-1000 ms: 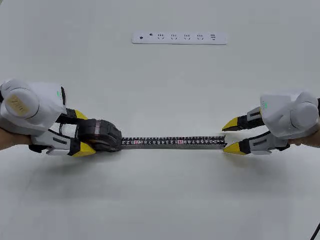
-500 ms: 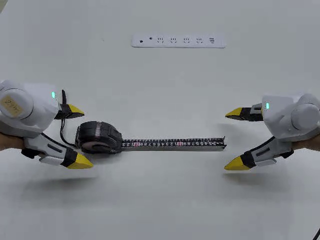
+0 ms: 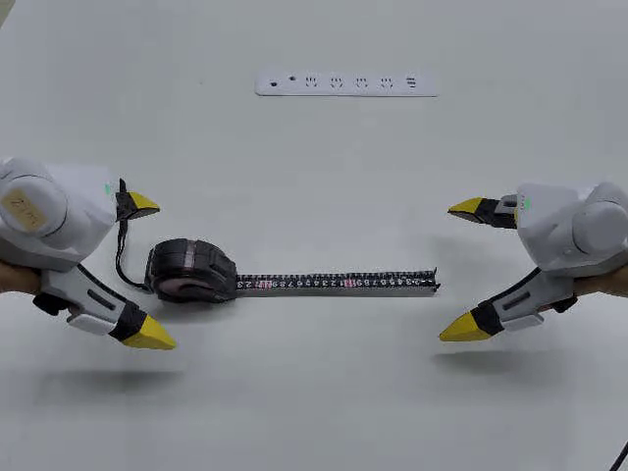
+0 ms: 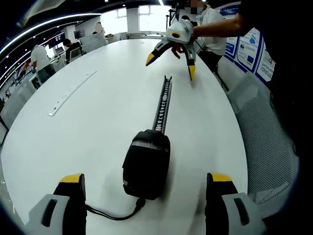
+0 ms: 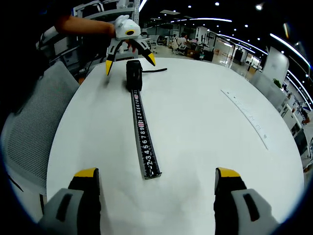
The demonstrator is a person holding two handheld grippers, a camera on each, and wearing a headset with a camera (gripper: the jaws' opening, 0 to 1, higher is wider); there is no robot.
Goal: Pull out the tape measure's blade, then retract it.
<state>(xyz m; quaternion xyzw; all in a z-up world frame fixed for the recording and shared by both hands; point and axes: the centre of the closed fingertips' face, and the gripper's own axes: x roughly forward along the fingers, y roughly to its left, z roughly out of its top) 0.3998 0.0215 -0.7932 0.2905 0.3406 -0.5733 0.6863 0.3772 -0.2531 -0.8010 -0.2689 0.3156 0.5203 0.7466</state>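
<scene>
1. The tape measure (image 3: 191,272) has a black case and stands upright on the white desk (image 3: 324,392), at the left.
2. Its blade (image 3: 339,283) is dark with pale numbers and lies flat, extended rightward.

The head view's edges cut off the bodies of the left gripper (image 3: 152,272) and the right gripper (image 3: 456,271). In the left gripper view I couldn't read the far numerals on the blade (image 4: 164,100): too small.
</scene>
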